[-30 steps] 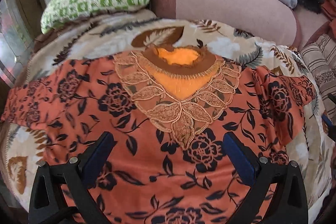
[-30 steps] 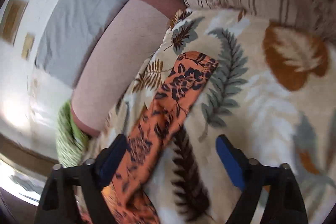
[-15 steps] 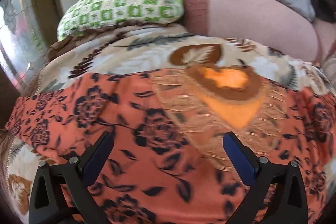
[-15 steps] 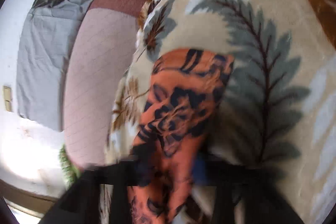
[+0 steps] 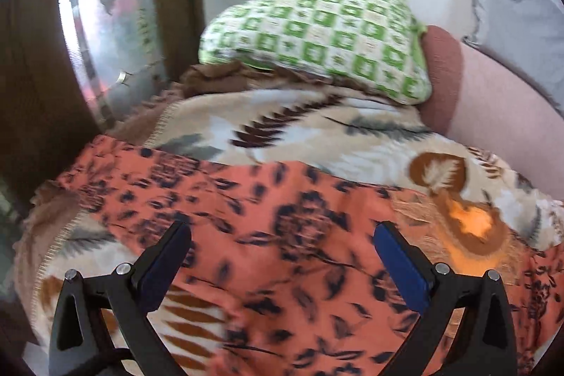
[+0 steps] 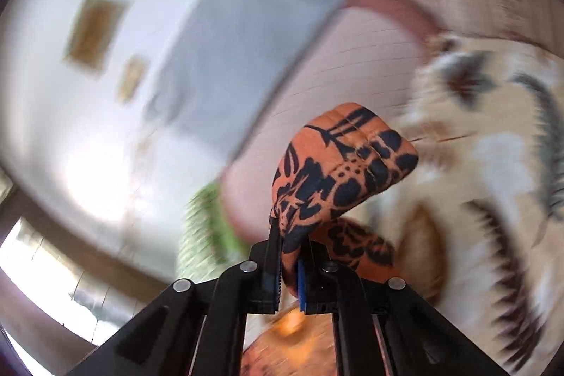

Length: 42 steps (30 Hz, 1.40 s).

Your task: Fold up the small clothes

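An orange top with a black flower print (image 5: 282, 228) lies spread on a leaf-patterned blanket (image 5: 317, 129). Its embroidered brown neckline (image 5: 472, 224) is at the right in the left wrist view. My left gripper (image 5: 282, 252) is open and hovers over the top's left shoulder area, near the left sleeve (image 5: 123, 171). My right gripper (image 6: 289, 270) is shut on the top's right sleeve (image 6: 338, 164) and holds it lifted off the blanket (image 6: 493, 164). The sleeve end sticks up above the jaws.
A green and white checked pillow (image 5: 317, 37) lies at the head of the bed. A pink bolster (image 5: 493, 101) lies to its right, with grey cloth (image 5: 521, 16) behind. A wooden frame and window (image 5: 105, 23) stand at the left.
My right gripper closed on the right sleeve and lifted it off the blanket. My left gripper moved left across the top, from the neckline toward the left shoulder, still open.
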Tool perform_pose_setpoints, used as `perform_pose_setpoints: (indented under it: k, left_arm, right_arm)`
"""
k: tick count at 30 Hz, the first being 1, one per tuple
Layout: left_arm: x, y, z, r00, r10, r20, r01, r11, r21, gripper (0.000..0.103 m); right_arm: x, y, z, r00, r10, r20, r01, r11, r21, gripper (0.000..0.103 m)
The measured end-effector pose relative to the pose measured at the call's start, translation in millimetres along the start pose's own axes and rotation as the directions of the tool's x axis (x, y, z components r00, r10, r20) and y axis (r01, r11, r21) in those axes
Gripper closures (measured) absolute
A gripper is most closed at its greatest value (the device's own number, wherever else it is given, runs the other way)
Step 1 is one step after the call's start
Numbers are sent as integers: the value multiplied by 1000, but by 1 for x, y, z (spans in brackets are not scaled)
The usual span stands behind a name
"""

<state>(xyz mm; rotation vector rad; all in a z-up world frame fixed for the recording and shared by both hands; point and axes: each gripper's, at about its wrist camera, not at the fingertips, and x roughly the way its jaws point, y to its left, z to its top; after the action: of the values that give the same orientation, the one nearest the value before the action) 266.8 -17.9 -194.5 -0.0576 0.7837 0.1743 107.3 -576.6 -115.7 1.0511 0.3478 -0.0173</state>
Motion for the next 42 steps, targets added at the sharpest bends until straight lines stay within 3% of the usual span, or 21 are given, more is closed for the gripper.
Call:
perform_pose_setpoints:
  k: [3,5,9,11,13,14,16,18,19,21,24,26,29,30,32,35,36,38,41,42]
  left_arm:
    - [1,18,5,999,52,2,-52,999,2,0]
    - [2,33,7,998,67,3,-67,998,-11,0]
    - [7,58,13,995,101,-3,-101,995,-28,0]
    - [12,68,14,994,112,-13,-113,993,-30,0]
    - [16,79,15,992,120,-27,-121,992,-43,0]
    - [18,85,16,992,120,-34,-122,991,-53,0]
    - [21,94,18,992,114,-46,-117,990,-76,0]
    - [23,98,18,992,113,-50,-117,989,-88,0]
    - [24,99,18,992,113,-53,-117,989,-90,0]
    - [25,99,19,993,101,-64,-107,990,-93,0]
    - [26,96,18,994,70,-80,-77,992,-95,0]
    - [26,93,18,994,52,-93,-60,994,-86,0]
    - [25,88,18,995,19,-99,-28,996,-90,0]
    - [25,85,18,994,-25,-107,15,995,-94,0]
    - [27,77,18,982,-132,-137,117,987,-113,0]
    - [35,62,14,930,-318,-186,286,942,-176,0]
    - [38,54,13,907,-373,-195,337,921,-194,0]
    - [43,39,11,879,-430,-207,391,897,-207,0]
    - [54,21,7,845,-480,-236,435,873,-221,2]
    - [60,13,5,837,-482,-259,437,874,-214,7]
  right_arm:
    - [16,71,-54,993,66,-96,-76,992,-105,96]
    - [33,99,-93,983,81,-163,-105,984,-144,96]
    - [92,126,-185,943,31,-330,-108,971,-215,92]
    - [128,123,-234,903,-18,-429,-83,973,-216,92]
    - [171,110,-287,839,-124,-529,-15,968,-251,87]
    - [182,103,-300,817,-160,-554,5,963,-271,87]
    - [210,87,-336,743,-237,-626,36,948,-316,87]
    - [212,86,-357,704,-271,-657,34,936,-350,86]
    - [211,85,-363,700,-274,-659,19,930,-367,85]
    - [206,88,-361,711,-248,-658,-35,922,-385,73]
    - [194,98,-348,729,-141,-670,-123,936,-330,13]
    - [184,104,-335,772,-54,-633,-166,945,-283,11]
    - [170,101,-320,779,34,-626,-223,948,-227,11]
    - [163,92,-311,804,67,-591,-215,959,-183,12]
    - [159,75,-298,847,58,-528,-153,979,-138,13]
    - [147,47,-277,903,-3,-430,-41,995,-94,23]
    - [144,40,-273,912,-16,-411,-21,996,-84,27]
    - [137,20,-263,933,-51,-357,37,998,-48,33]
    - [139,-3,-258,929,-88,-359,105,994,26,36]
    - [142,-10,-260,921,-94,-377,121,991,50,36]
